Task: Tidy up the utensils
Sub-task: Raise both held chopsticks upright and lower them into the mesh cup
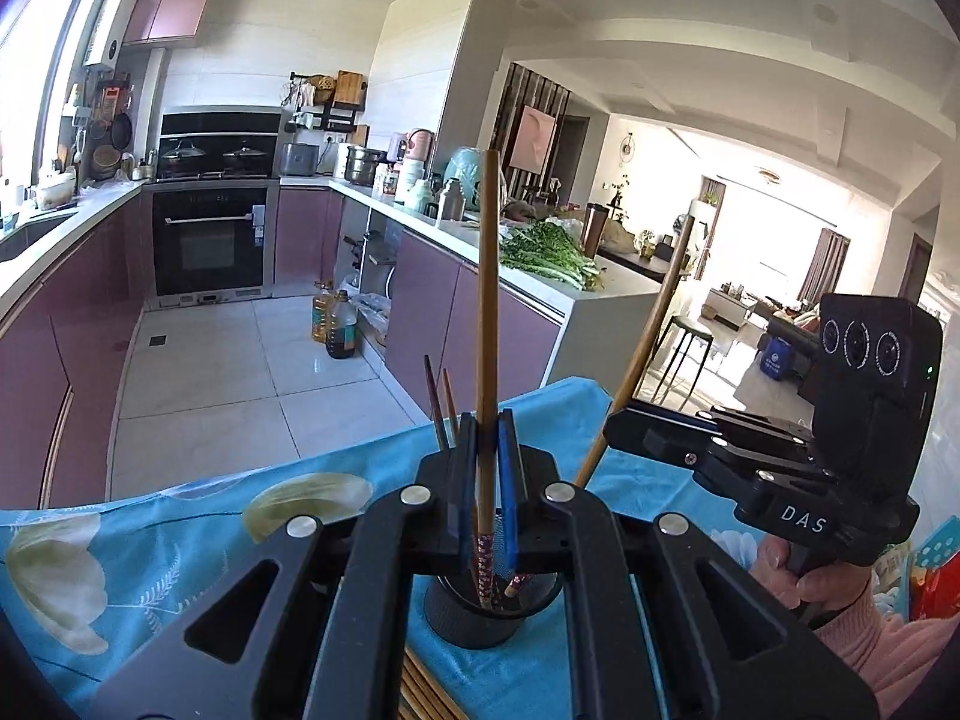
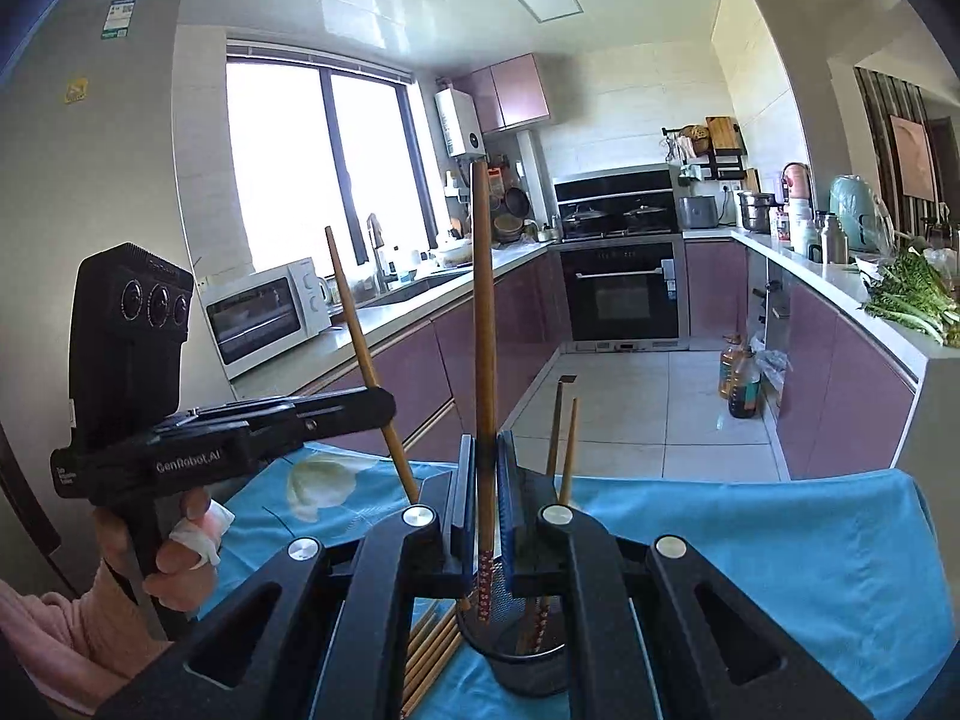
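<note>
- A kitchen with mauve cabinets, a built-in oven and white floor tiles lies beyond a near table covered by a blue floral cloth (image 1: 198,516).
- Left wrist view: the left gripper (image 1: 487,450) fills the near centre, its two jaws pressed against a long wooden chopstick (image 1: 487,300) that stands nearly upright.
- The patterned lower end of that chopstick reaches into a black mesh holder (image 1: 480,618) standing on the cloth directly under the jaws.
- Two more chopsticks (image 1: 441,405) rise from the holder just left of the jaws.
- Loose chopsticks (image 1: 420,684) lie flat on the cloth at the near edge, beside the holder.
- At the right, the right gripper (image 1: 612,420) clamps a second chopstick (image 1: 645,348) that tilts up and to the right.
- Right wrist view: the right gripper (image 2: 487,468) sits at near centre, jaws closed on a tall upright chopstick (image 2: 485,312).
- Its decorated tip hangs in the mouth of the black mesh holder (image 2: 528,660).
- Two chopsticks (image 2: 561,450) stand in the holder just right of the jaws.
- A row of chopsticks (image 2: 429,654) lies on the blue cloth (image 2: 780,540) left of the holder.
- At the left, the left gripper (image 2: 384,405) pinches a slanted chopstick (image 2: 360,336).
</note>
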A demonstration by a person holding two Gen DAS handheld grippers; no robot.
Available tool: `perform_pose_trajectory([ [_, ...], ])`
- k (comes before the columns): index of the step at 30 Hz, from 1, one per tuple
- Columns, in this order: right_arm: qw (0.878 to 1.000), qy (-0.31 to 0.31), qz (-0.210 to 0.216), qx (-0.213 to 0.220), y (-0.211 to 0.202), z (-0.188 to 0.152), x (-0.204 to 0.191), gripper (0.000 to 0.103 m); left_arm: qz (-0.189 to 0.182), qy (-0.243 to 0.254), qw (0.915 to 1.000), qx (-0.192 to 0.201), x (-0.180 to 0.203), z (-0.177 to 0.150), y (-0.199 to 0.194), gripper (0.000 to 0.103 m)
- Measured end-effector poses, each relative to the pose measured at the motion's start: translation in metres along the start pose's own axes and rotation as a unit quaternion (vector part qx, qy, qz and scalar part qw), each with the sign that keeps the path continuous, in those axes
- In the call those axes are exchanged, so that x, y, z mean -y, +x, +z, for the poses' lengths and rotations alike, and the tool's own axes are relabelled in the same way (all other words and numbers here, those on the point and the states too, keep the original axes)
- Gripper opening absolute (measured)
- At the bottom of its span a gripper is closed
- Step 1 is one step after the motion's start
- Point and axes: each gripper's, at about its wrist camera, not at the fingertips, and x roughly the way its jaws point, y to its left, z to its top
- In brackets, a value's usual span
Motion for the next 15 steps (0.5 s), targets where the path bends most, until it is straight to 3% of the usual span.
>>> perform_pose_trajectory([
  [15, 0.993, 0.011, -0.022, -0.116, 0.058, -0.033, 0.015, 0.006, 0.010, 0.010, 0.9928, -0.119, -0.013, -0.051, 0.079, 0.008],
])
